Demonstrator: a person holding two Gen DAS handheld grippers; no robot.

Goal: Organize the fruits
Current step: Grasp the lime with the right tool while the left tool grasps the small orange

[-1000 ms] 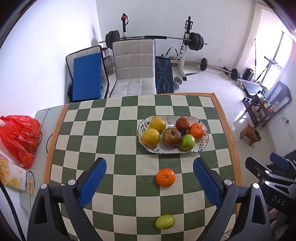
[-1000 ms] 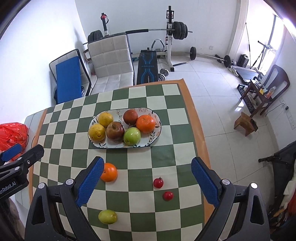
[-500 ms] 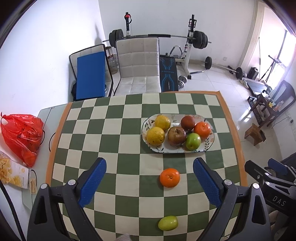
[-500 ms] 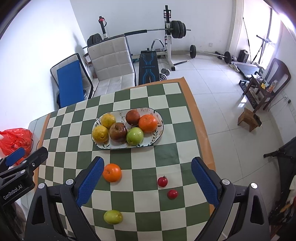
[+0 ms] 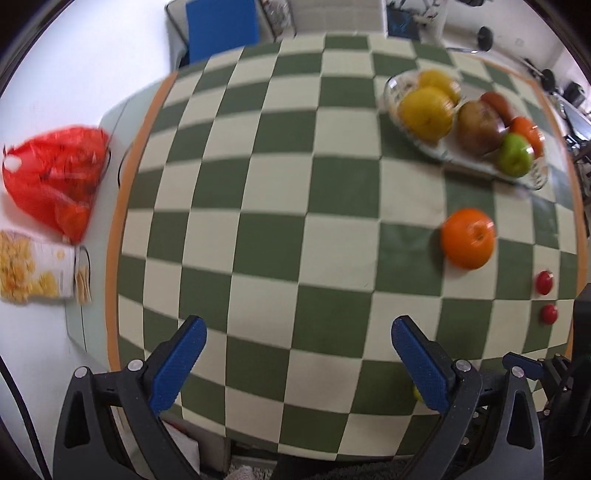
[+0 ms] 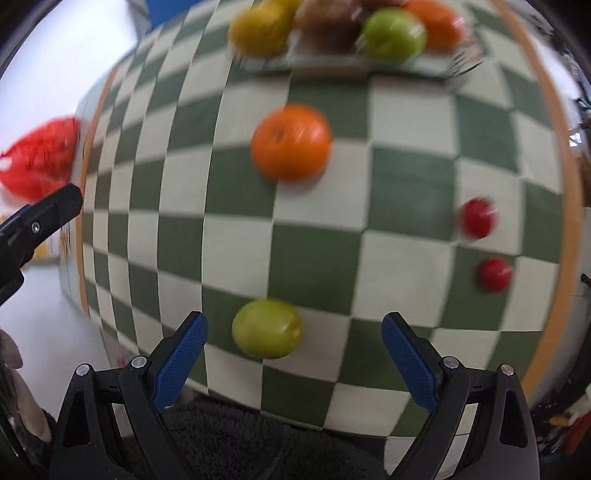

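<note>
My left gripper [image 5: 298, 326] hangs over the green-and-cream checked cloth [image 5: 280, 184], its jaws opening with nothing between them. A loose orange [image 5: 468, 238] lies ahead to its right, before the patterned plate [image 5: 389, 86] that holds several fruits. A sliver of the small green fruit [image 5: 417, 393] shows behind its right finger. My right gripper [image 6: 294, 321] is open low over the cloth; the green fruit [image 6: 266, 328] lies between its fingers, nearer the left one, untouched. Beyond are the orange [image 6: 291, 142] and the plate [image 6: 454, 62]. Two cherry tomatoes [image 6: 477, 218] [image 6: 495, 274] sit to the right.
A red plastic bag [image 5: 51, 177] and a snack packet [image 5: 33, 271] lie on the bare table left of the cloth. A blue chair [image 5: 221, 26] stands behind the table. The cloth's near edge is just under both grippers. A dark fleecy garment [image 6: 229, 435] shows below.
Both grippers have dropped toward the table and tipped steeply down. The room has left the view and the fruits loom larger. The green fruit now lies between the right fingers.
</note>
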